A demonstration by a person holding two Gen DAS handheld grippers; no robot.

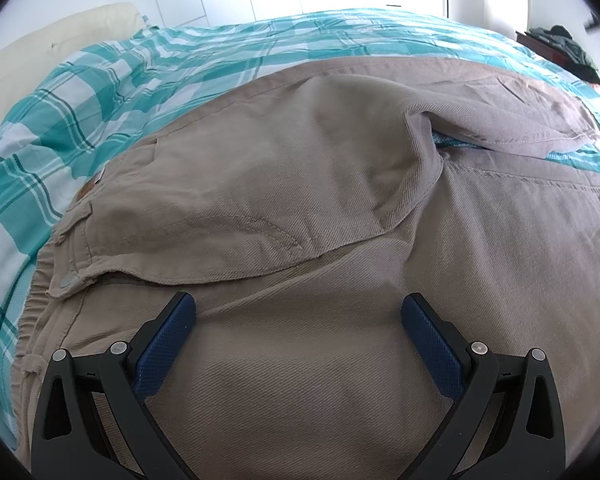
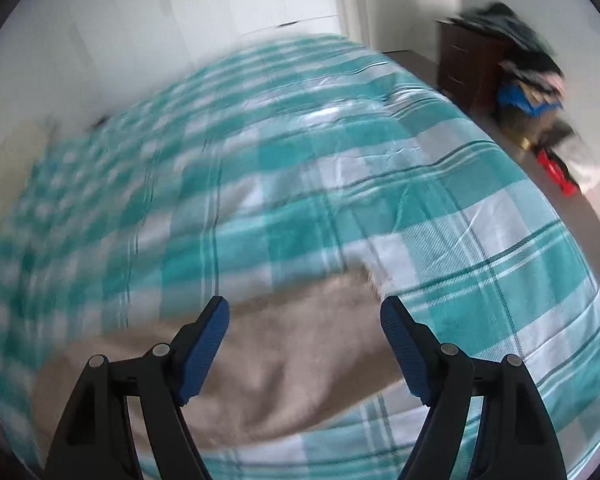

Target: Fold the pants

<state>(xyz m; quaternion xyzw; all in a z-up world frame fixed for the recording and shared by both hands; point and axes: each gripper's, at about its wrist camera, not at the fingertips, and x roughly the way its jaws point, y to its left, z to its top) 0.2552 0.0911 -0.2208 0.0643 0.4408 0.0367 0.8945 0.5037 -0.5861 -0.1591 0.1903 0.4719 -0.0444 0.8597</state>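
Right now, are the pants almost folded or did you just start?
Just started, it looks like. Done: the beige pants lie spread on the checked bedspread, fly and waistband showing, one leg angled away. In hand: nothing; the left gripper hovers open over the hips, and the right gripper is open above a leg end. Left: every fold, it seems.

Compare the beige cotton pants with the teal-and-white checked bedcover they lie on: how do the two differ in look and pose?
The beige cotton pants are one plain colour; the teal-and-white checked bedcover is patterned. The pants lie on top, bunched near the fly with one leg folded across; the bedcover lies spread wide beneath them, only lightly wrinkled. Both are soft woven fabric.
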